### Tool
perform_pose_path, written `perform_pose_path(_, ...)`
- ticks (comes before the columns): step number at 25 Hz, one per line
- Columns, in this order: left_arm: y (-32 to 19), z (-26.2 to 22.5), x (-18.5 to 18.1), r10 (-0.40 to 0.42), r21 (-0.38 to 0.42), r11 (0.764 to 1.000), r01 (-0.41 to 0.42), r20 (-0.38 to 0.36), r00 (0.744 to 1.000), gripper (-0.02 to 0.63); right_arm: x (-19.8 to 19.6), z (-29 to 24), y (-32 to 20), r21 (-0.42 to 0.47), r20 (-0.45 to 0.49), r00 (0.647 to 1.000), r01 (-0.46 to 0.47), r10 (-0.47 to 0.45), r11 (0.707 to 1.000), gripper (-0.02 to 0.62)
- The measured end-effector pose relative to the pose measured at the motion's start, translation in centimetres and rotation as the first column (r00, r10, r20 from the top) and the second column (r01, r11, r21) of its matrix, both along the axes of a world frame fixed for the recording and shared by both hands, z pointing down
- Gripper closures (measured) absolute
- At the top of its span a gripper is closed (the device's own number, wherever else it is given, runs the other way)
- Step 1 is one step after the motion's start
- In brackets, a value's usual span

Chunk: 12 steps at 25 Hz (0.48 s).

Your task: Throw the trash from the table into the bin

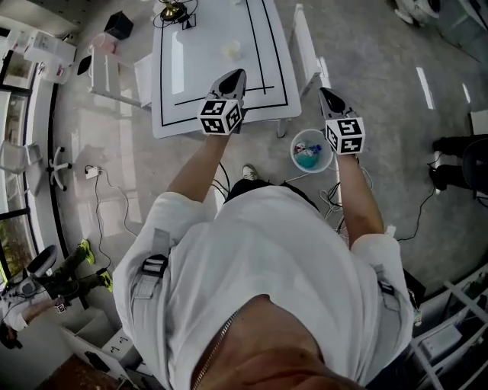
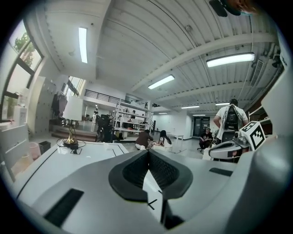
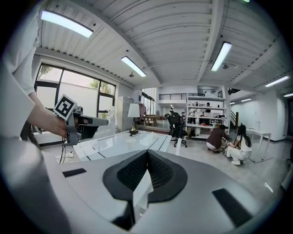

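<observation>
White table with black guide lines fills your twelve o'clock. What looks like the only trash on it is a small pale piece, though it is too small to say what it is made of. It lies well up the table, at twelve o'clock from your left gripper, which is over the near edge of the tabletop. A lamp stands at the far end, around eleven o'clock, and it is furniture, not rubbish.

Both tools are clenched and empty. In each gripper view the black pads meet in a tight seam with nothing between them. That suits a reach with nothing to carry, but you would have to part the jaws before either one can take the piece.

Your right gripper is off the table's right side, well apart from the trash. The bin sits on the floor at about five o'clock from the table's near right corner. It already holds blue and white scraps, so much of the job looks done.

The left gripper is the closer one for the pickup, and the bin's spot beside the near corner keeps the carry short. Keep the approach clear of the lamp's cable.
</observation>
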State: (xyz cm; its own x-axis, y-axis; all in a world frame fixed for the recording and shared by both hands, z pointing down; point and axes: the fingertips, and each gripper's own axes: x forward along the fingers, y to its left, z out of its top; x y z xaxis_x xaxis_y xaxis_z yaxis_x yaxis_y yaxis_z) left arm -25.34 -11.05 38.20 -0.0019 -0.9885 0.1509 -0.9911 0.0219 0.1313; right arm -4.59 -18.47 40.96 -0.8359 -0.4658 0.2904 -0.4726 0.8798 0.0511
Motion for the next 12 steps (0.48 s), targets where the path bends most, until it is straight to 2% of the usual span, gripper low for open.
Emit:
perform_pose_path(6,1.9,-0.7,-8.8,-0.053,0.027,0.998,0.053,-0.004,0.999,0.595,-9.6,-1.9,-0.2,0.046,0.005,0.999,0.045,-0.046,0.998,0.591)
perform_pose_path(12,3.8,-1.5,-16.0,-0.092,0.048,0.995,0.093,-0.013,0.996,0.595,-16.2,-3.2,-0.5,0.069,0.015,0.999,0.042,-0.043,0.997,0.591)
